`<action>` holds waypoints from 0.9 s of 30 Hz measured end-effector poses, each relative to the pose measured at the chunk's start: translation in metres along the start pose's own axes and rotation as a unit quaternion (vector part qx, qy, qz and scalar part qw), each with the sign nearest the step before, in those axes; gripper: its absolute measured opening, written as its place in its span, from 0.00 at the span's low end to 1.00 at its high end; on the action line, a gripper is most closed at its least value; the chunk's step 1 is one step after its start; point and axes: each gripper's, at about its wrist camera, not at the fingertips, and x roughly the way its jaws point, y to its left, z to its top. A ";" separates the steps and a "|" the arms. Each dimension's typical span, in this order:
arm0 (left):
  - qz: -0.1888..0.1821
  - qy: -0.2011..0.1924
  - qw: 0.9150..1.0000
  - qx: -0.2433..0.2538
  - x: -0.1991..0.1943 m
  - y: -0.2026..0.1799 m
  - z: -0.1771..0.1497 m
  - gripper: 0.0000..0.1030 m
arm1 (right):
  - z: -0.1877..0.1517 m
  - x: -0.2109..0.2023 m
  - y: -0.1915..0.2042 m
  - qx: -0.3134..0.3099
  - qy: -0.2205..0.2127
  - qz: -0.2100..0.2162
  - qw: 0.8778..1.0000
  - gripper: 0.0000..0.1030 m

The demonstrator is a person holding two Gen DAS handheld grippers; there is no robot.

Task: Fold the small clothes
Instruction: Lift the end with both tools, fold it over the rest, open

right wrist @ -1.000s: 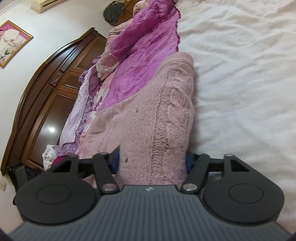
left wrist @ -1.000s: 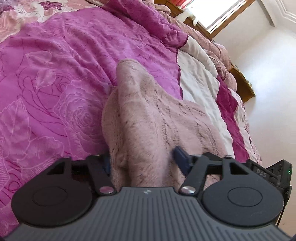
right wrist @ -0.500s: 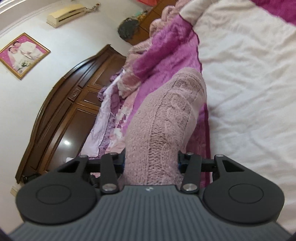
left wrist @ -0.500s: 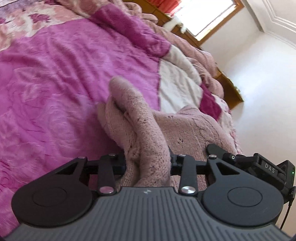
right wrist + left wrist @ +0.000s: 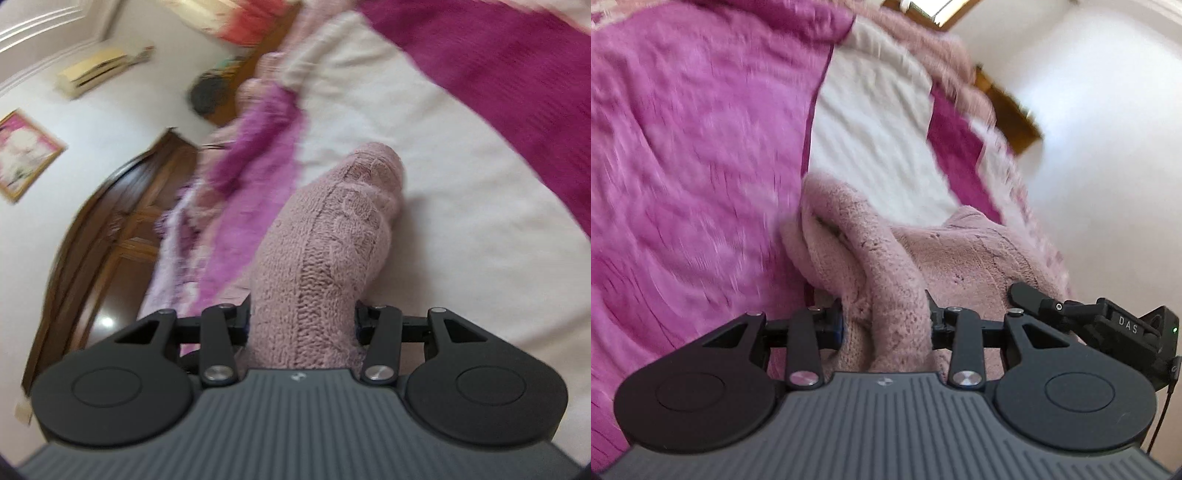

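Both views have swung since half a second ago, and the backgrounds now smear with motion.

Left wrist view: the left tool has its jaws drawn in close on a bunched ridge of the dusty-pink cable-knit garment, which rises straight ahead of it. More white panel of the magenta-and-white quilted bed cover now lies beyond the knit than before. The right tool's black body sits just to the right.

Right wrist view: the right tool is likewise clamped on a thick roll of the same garment; the wardrobe has slid further left. The grip looks unchanged.

Risk, as I judge it: each grip holds a wad, not an edge, so layers may slip or the fold land crooked.
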 end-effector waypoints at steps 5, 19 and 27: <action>0.039 0.017 0.999 0.028 0.017 -0.003 -0.012 0.44 | -0.017 0.009 -0.038 0.031 0.015 -0.018 0.999 0.48; 0.082 0.010 0.996 0.041 -0.007 0.004 -0.028 0.55 | -0.018 0.006 -0.015 -0.057 0.017 -0.050 0.997 0.58; 0.119 -0.001 0.989 0.093 -0.027 -0.018 -0.031 0.55 | -0.023 -0.016 -0.008 -0.072 -0.011 -0.083 0.994 0.59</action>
